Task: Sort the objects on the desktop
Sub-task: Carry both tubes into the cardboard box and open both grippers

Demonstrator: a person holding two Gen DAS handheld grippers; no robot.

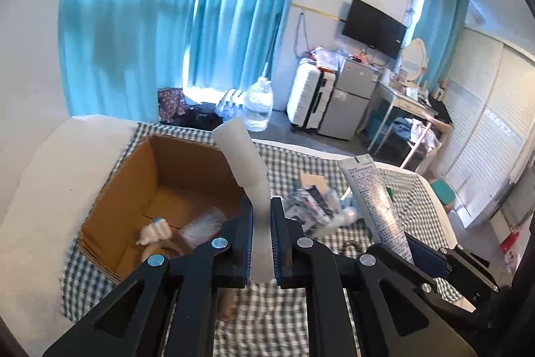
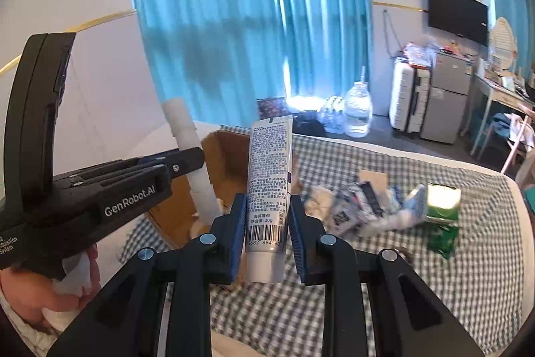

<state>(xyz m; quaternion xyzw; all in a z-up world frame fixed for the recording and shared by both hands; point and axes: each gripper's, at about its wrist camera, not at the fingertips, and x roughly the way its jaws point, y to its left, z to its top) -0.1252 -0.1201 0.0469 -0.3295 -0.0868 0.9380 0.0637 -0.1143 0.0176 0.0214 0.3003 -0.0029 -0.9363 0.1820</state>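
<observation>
Both tools are matte black plastic: the left gripper (image 1: 260, 240) and right gripper (image 2: 267, 240) each have angular linkage arms pinned with round silver screws and blue ribbed pads (image 2: 238, 240). White "GenRobot.AI" lettering marks the left one's side.

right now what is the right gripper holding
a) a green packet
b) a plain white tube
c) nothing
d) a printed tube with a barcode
d: in the right wrist view the right gripper is shut on the printed tube, barcode near its lower end, while the plain white tube sits in the left gripper and the green packet lies on the checked cloth.
</observation>
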